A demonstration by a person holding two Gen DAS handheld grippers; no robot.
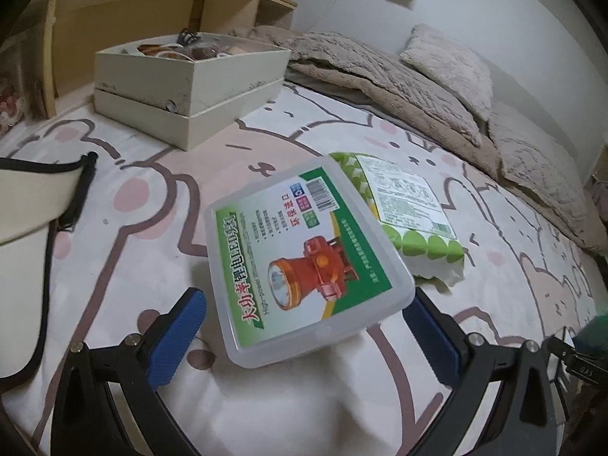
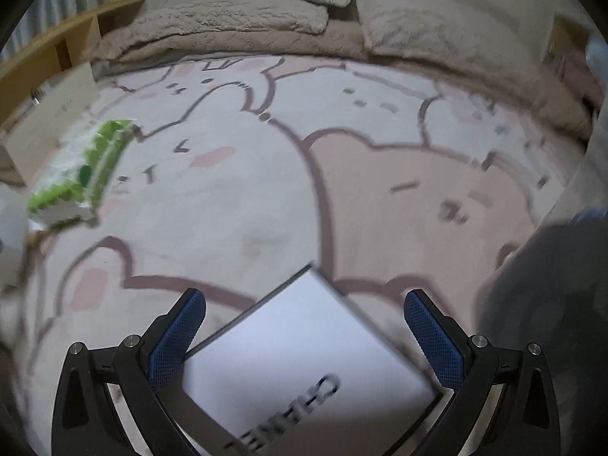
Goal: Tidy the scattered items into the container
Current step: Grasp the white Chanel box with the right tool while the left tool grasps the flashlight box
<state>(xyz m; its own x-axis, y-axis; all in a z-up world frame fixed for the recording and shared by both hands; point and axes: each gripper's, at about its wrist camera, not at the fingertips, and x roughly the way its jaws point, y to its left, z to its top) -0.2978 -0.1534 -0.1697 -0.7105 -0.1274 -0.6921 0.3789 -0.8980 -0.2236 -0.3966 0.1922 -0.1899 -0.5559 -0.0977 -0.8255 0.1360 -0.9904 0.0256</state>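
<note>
A clear plastic case (image 1: 307,262) with a green label picturing an orange headlamp lies on the bed sheet, tilted. It sits between the blue fingers (image 1: 178,338) of my left gripper (image 1: 304,326), which is open; the right pad touches or nearly touches its corner. Behind it lies a green tissue pack (image 1: 410,209), also seen in the right wrist view (image 2: 79,178). The cream container box (image 1: 190,87) at the back left holds several small items. My right gripper (image 2: 304,330) is open around a white lettered box (image 2: 300,361) lying flat; that view is blurred.
A white bag with black trim (image 1: 34,205) lies at the left edge. A beige blanket (image 1: 399,87) and pillow (image 1: 452,64) are piled along the far side of the bed. A wooden shelf (image 1: 152,3) stands behind the container. A dark blurred shape (image 2: 551,304) fills the right.
</note>
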